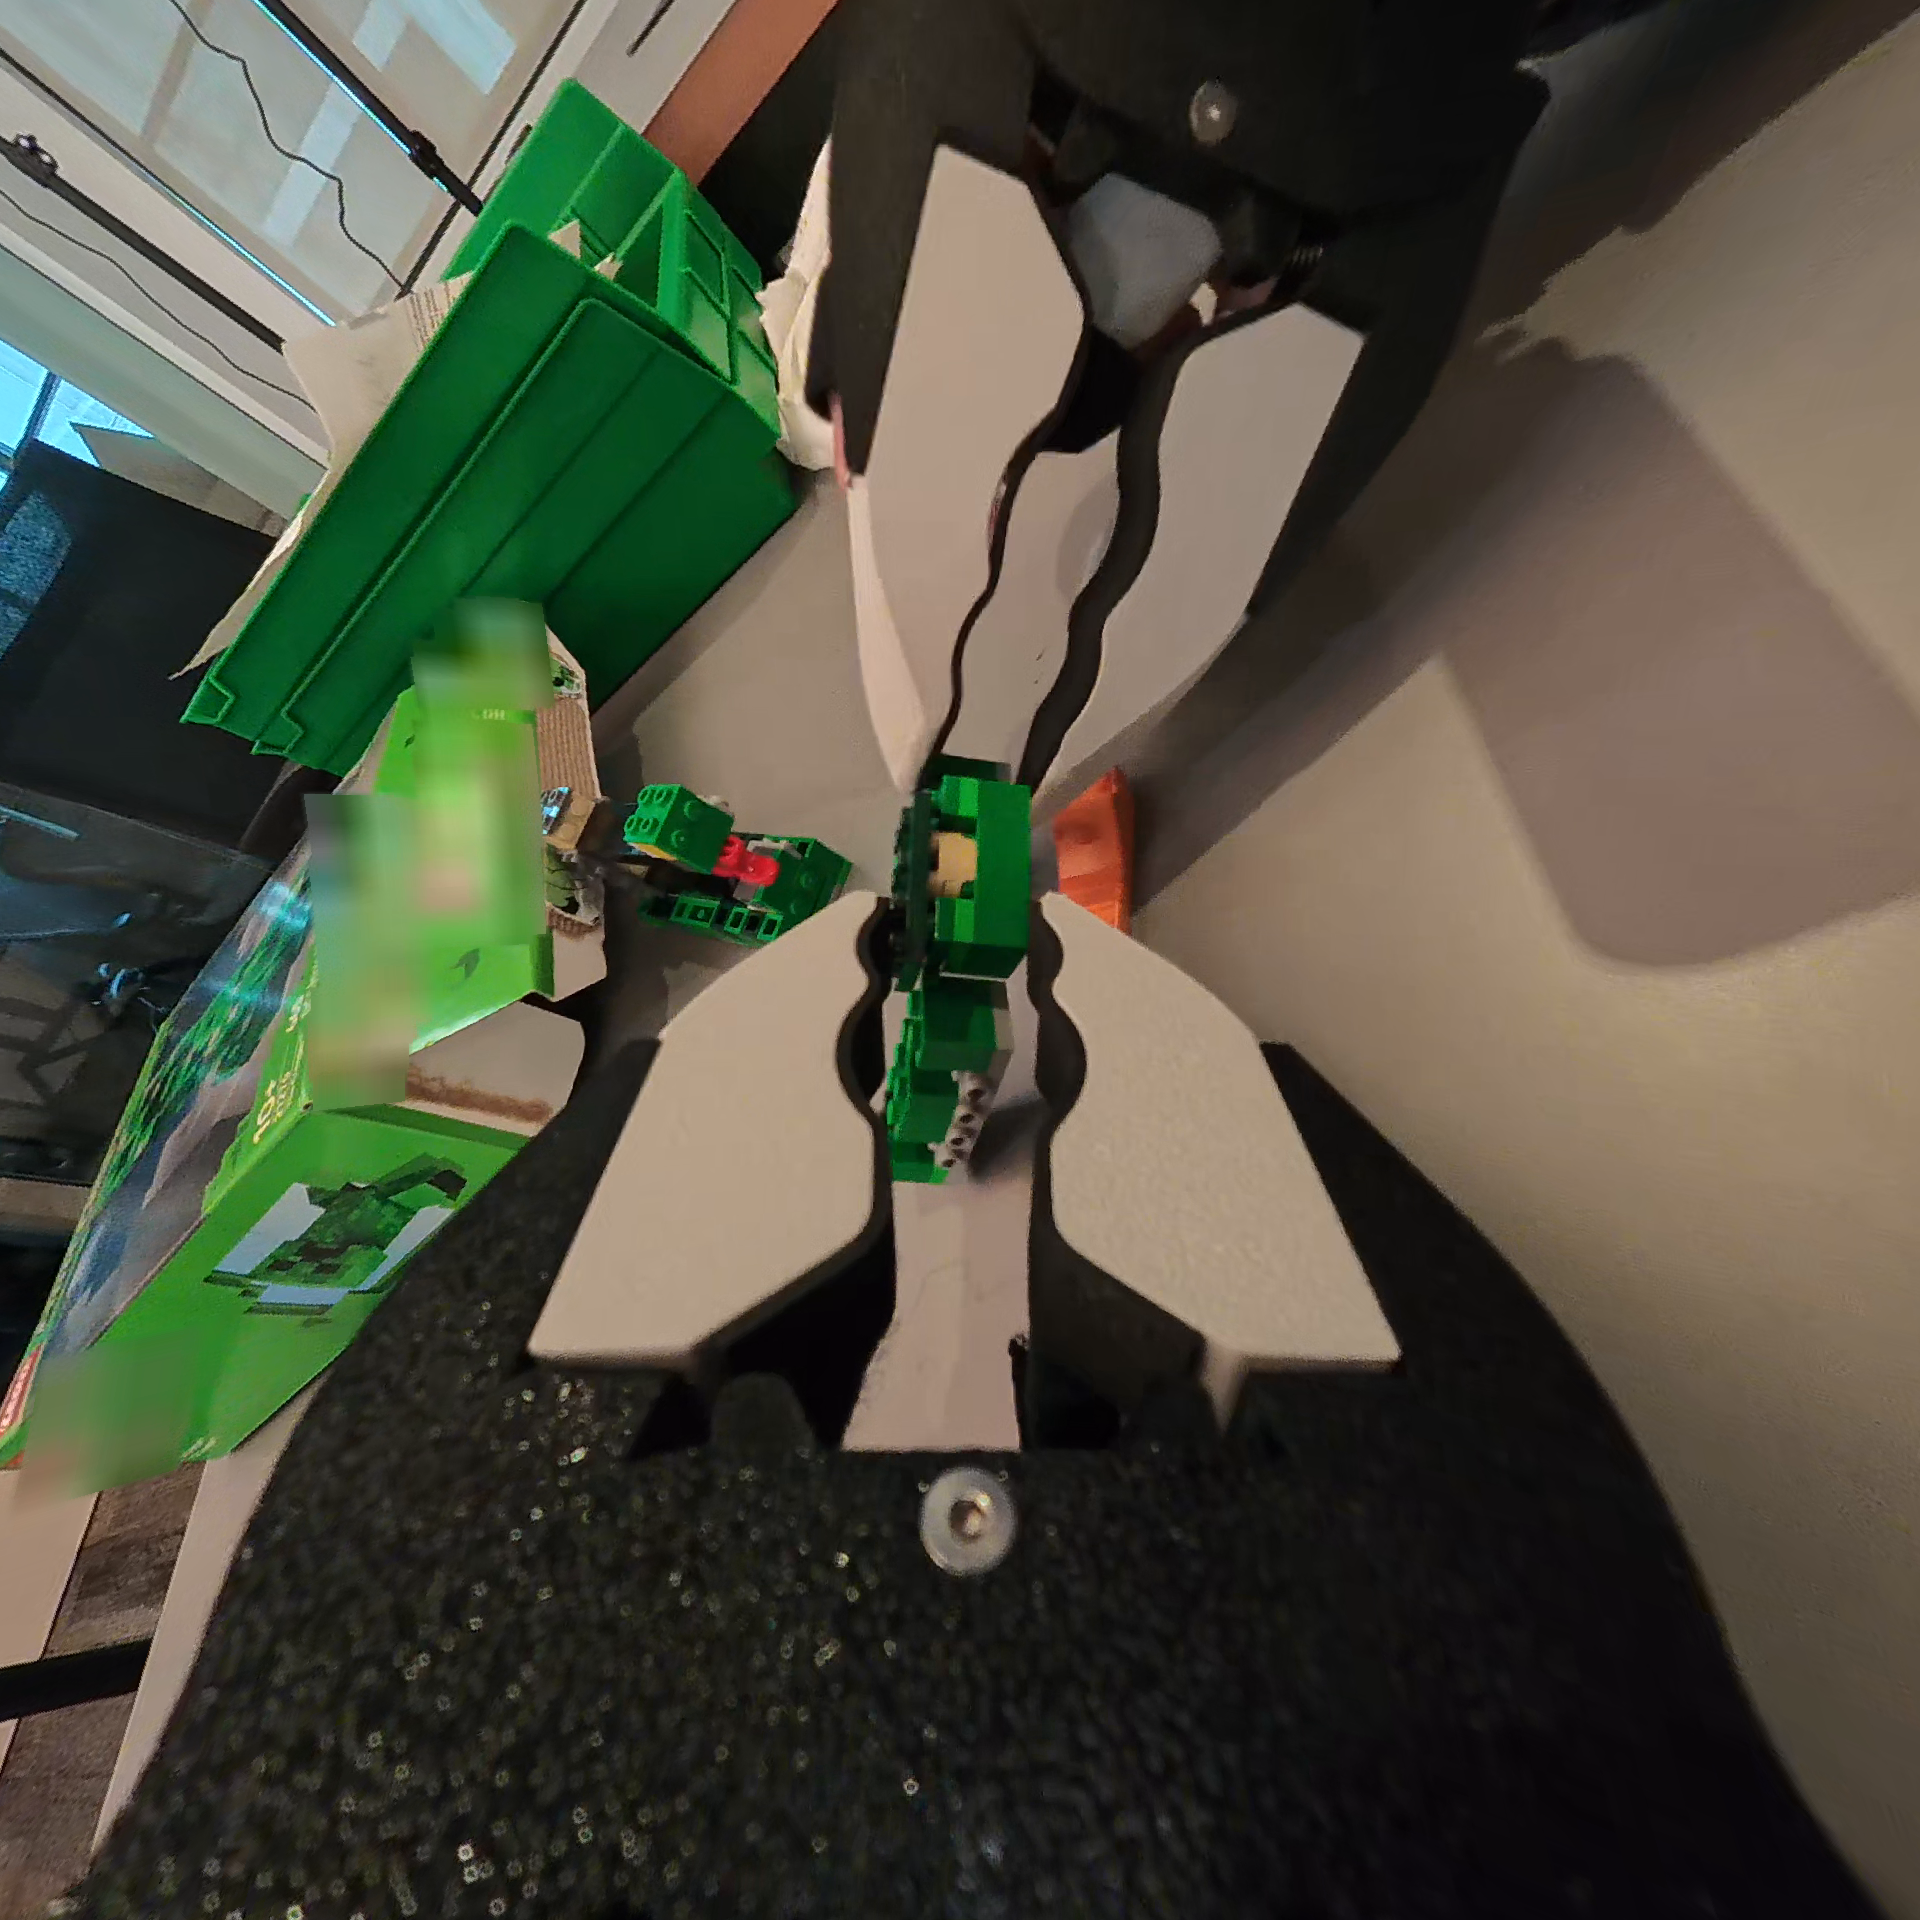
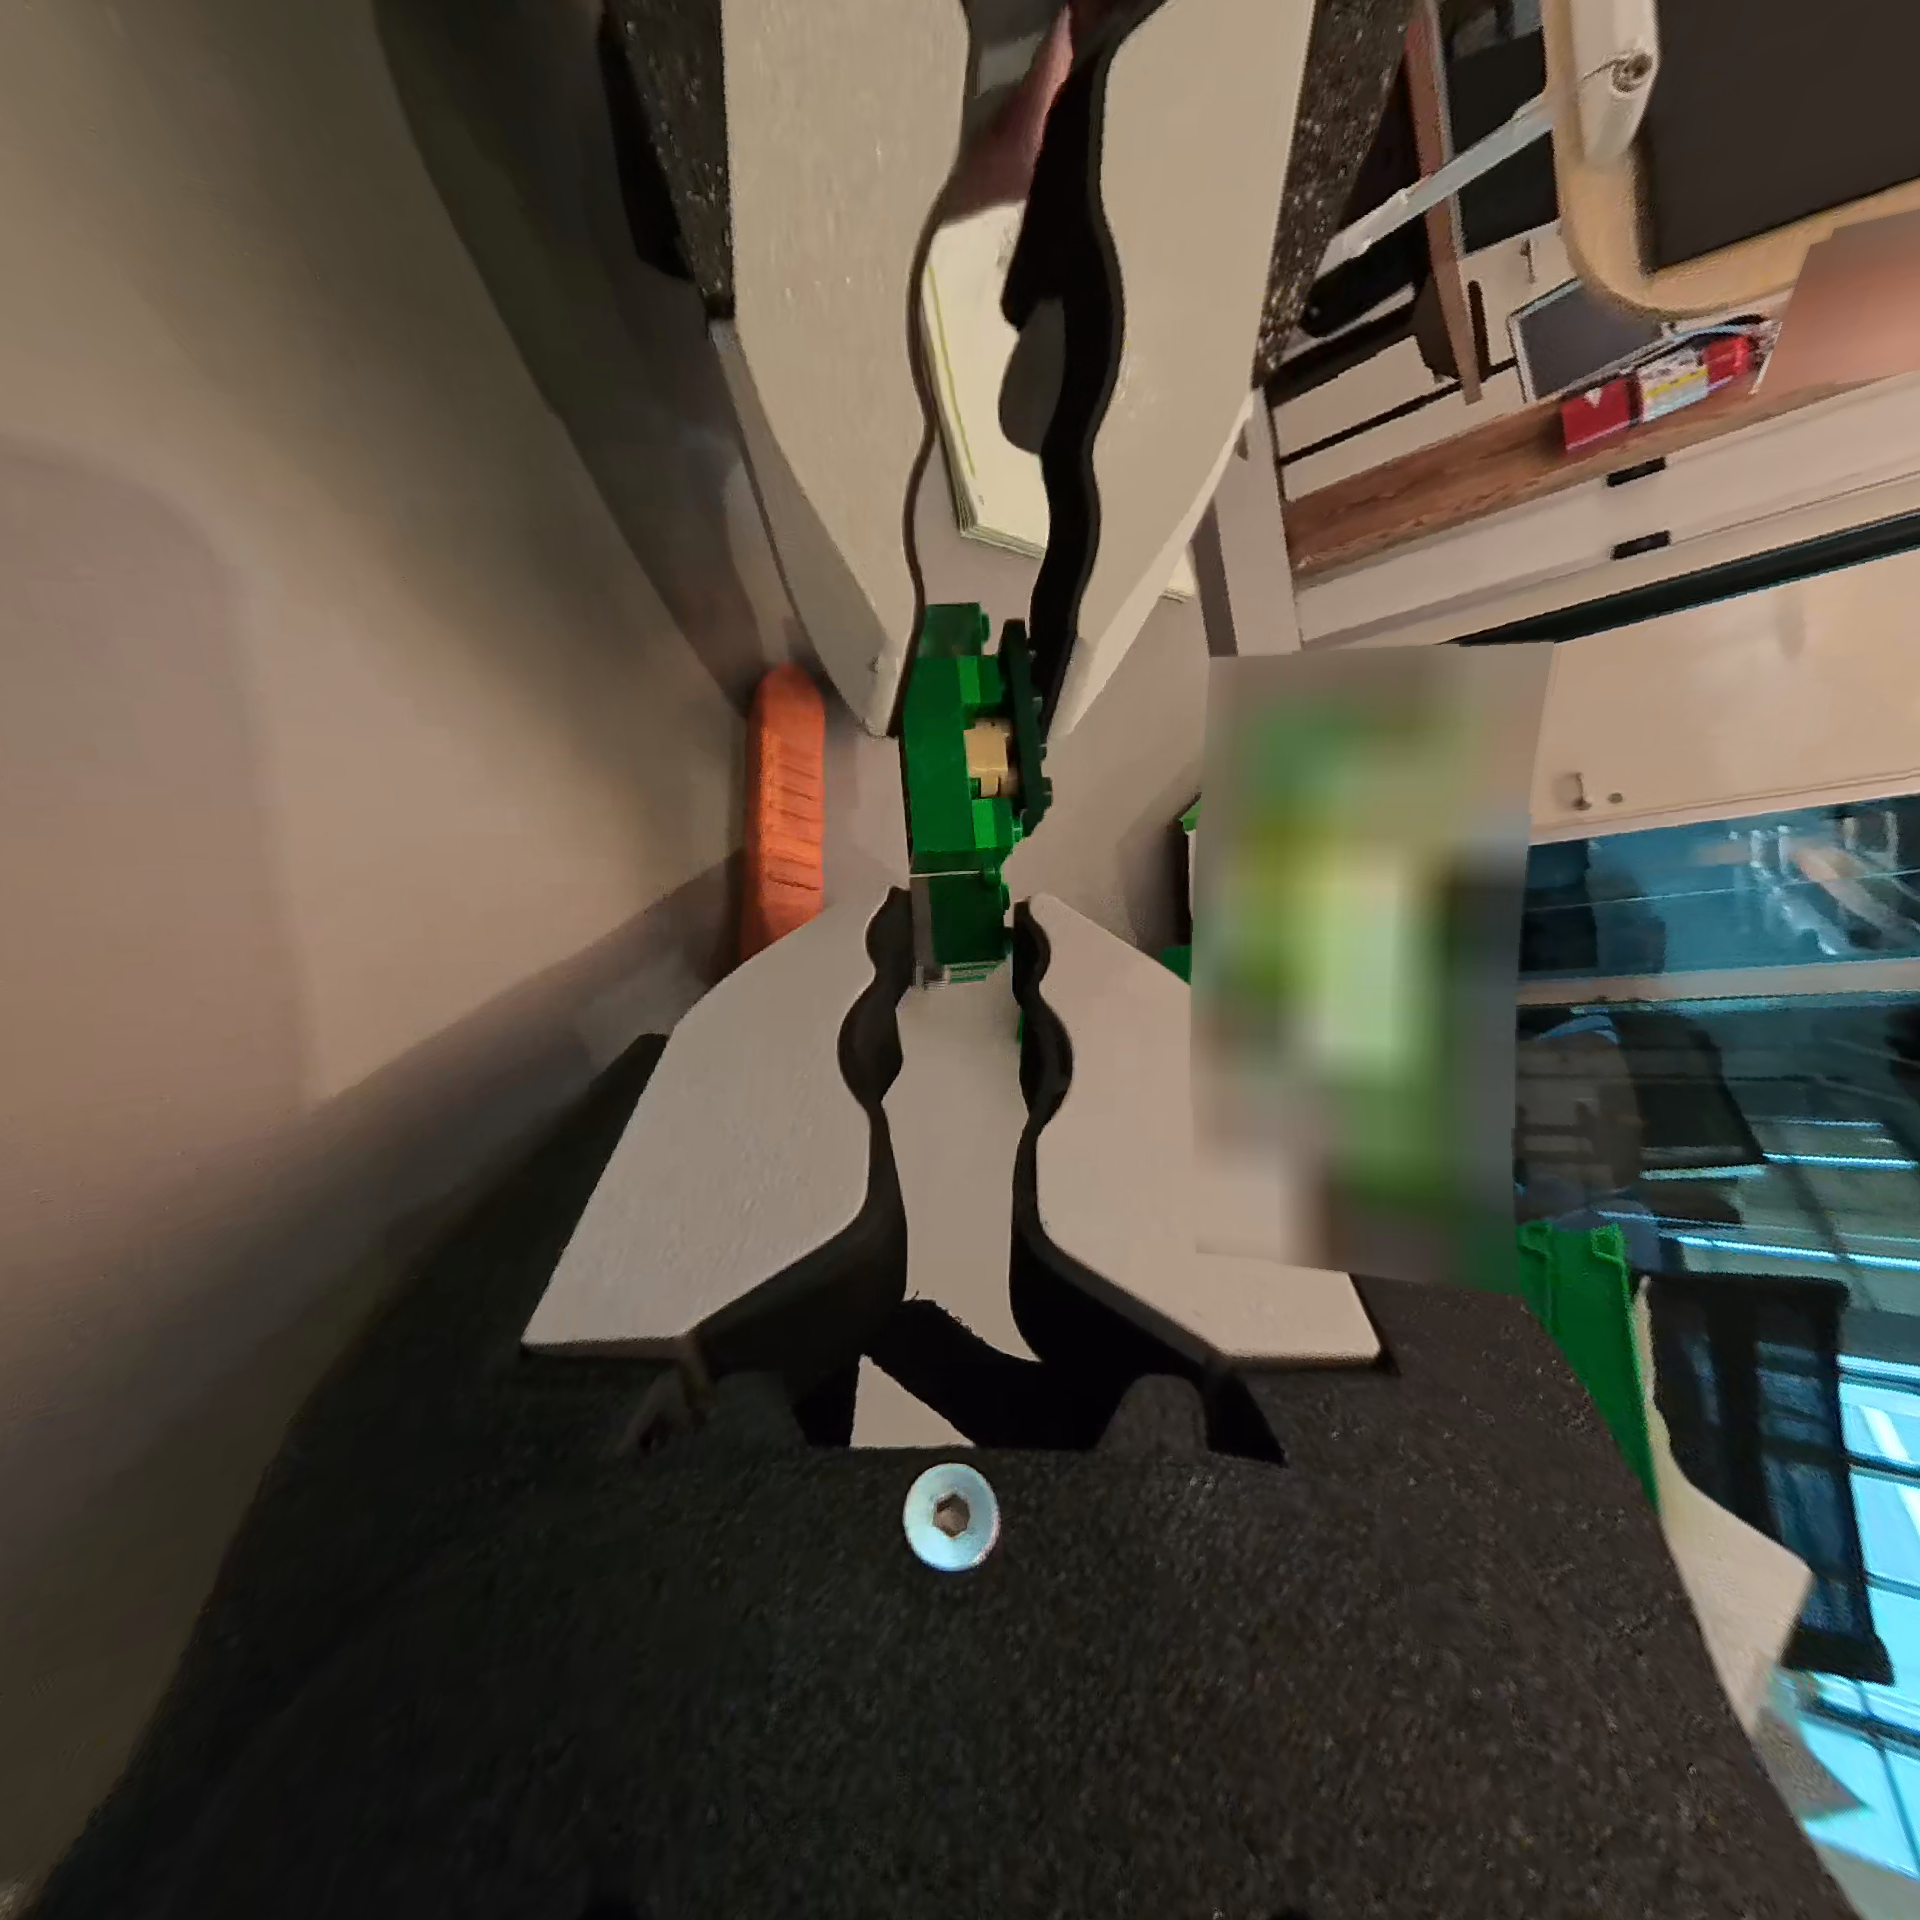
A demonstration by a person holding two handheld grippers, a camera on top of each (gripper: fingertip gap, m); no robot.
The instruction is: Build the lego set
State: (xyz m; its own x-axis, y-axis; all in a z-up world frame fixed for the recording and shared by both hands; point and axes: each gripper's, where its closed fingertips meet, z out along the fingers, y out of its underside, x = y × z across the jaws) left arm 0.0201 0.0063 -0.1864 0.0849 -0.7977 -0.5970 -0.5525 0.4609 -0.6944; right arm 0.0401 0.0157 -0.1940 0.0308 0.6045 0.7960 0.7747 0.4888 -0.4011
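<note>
While the small green brick-built plastic lego assembly point(image 1: 961, 914) is clamped end-to-end between the left gripper point(image 1: 956, 935) and the opposing right gripper point(image 2: 951, 925), its light, stiff, pull-apart blocks are best gripped on flat sides.

The green set box point(image 1: 260, 1247) bears printed writing and a number; small labels mark the red boxes point(image 2: 1662, 390) on a shelf.

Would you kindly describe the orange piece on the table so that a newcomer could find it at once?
Start at the grey table, where the two grippers meet around the green lego assembly. Just beyond that assembly, on the side away from the green box, lies the orange piece, flat on the tabletop. It is the only orange thing there; everything nearby is green, white or black.
</note>
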